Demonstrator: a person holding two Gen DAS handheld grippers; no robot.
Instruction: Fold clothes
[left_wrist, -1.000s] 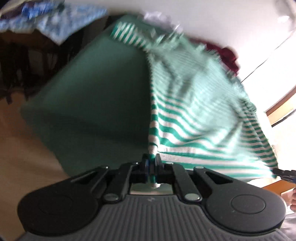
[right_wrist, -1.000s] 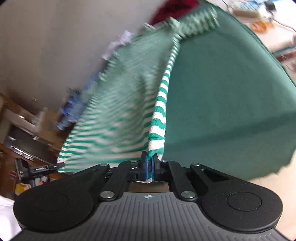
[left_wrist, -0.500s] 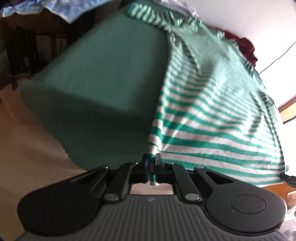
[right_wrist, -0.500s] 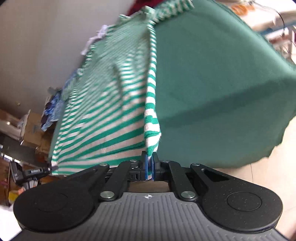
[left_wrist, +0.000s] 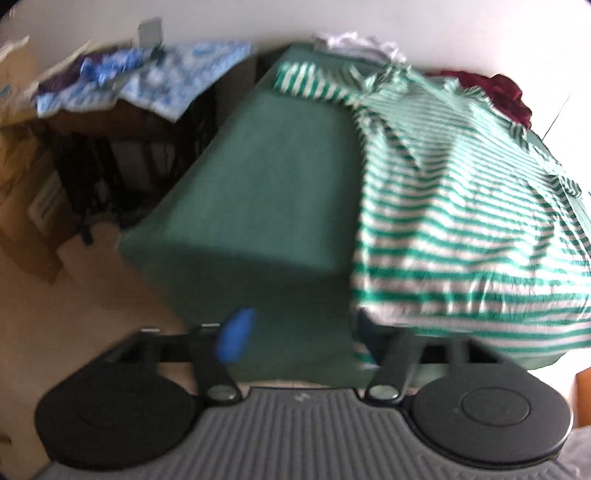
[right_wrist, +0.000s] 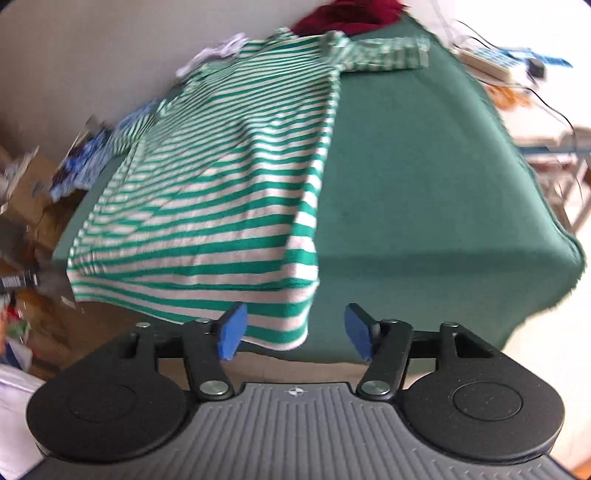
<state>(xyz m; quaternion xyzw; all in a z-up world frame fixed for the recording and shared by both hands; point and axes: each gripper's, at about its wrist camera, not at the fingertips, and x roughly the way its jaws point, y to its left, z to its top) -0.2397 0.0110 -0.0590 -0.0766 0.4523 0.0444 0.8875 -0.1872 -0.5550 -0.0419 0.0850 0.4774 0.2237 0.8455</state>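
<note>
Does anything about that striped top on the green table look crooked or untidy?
Yes. The striped top lies rumpled, and its hem hangs over the near edge of the green table. One sleeve sticks out sideways at the far end.

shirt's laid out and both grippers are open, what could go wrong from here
1. The striped shirt's hem hangs over the table's front edge, so it might slide off.
2. Wrinkles across the body and a bunched sleeve may get folded in.
3. The right gripper sits close to the hem and could snag it.
</note>
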